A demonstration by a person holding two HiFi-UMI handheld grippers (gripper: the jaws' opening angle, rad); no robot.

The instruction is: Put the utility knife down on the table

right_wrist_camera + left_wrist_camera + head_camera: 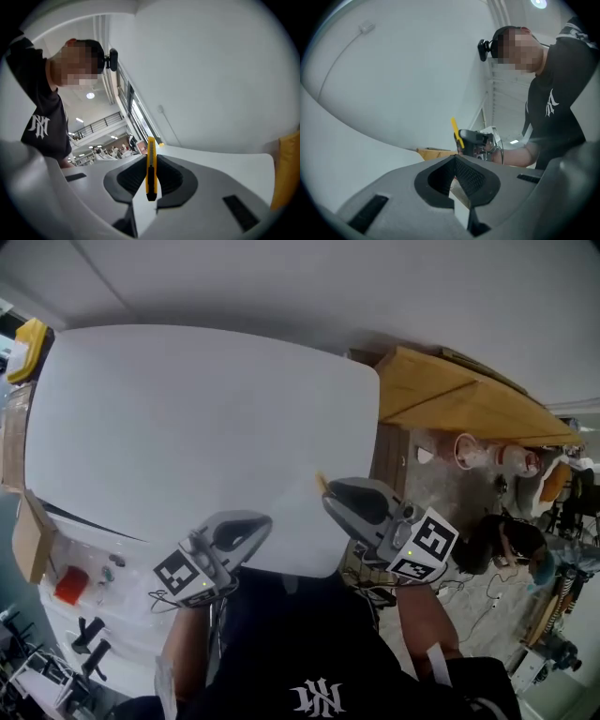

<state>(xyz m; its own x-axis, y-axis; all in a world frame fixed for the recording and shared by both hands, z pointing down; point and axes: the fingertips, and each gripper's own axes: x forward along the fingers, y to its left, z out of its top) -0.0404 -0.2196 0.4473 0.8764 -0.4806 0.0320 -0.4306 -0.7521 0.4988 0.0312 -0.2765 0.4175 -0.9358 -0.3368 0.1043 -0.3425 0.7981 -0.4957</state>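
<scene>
I see my right gripper (150, 158) clamped on the yellow utility knife (150, 171) over the white table's (187, 427) near corner, my left gripper (455, 160) pinched together on nothing, and a small red item (71, 586) lying on the white shelf (131, 624) at left.

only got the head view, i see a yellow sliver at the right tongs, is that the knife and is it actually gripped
Observer: Yes. In the right gripper view the right tongs are shut on the yellow utility knife, which stands on edge between the pads.
Operator: left tongs got anything
Observer: No. The left gripper view shows the left tongs closed at the tips with nothing between them.
Operator: knife down on the table yet
Observer: Not yet. In the left gripper view the knife pokes upward out of the right tongs, held in the air rather than lying on the white table.
</scene>
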